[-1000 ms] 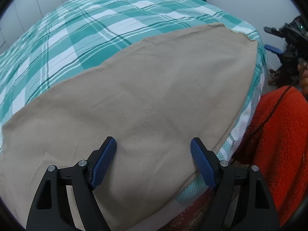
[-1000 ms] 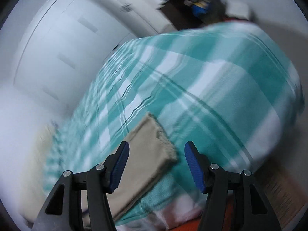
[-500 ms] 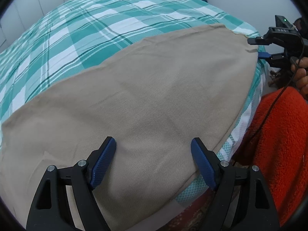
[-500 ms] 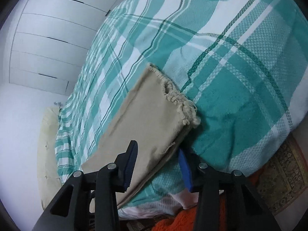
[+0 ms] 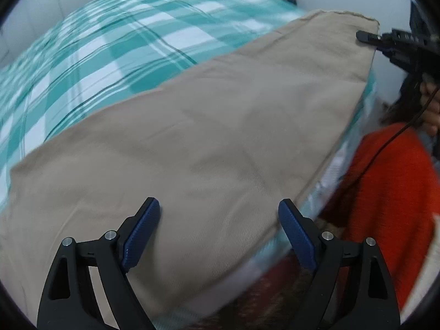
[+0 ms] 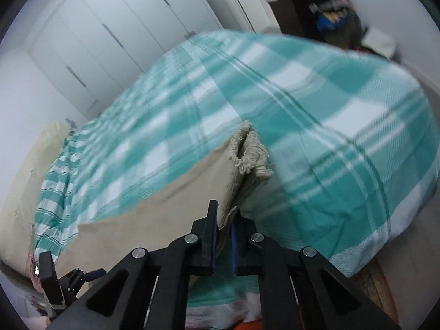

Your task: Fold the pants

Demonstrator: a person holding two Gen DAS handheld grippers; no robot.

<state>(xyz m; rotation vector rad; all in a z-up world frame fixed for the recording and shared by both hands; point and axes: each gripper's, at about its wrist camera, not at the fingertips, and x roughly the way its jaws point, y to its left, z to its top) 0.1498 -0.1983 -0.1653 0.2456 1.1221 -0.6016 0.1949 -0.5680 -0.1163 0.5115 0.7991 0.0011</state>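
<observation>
Pants could slip (thin grip): our right gripper pinches the frayed hem, our left gripper gapes wide, holding nothing.

Beige twill pants lie flat on a teal plaid bedspread, frayed hem lifted, pinched between the right gripper's closed jaws.

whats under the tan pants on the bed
The tan pants lie on a teal and white plaid bedspread, which shows all around them. The right claw pinches their frayed hem, lifting it. Whatever sits directly beneath the cloth is covered.
</observation>
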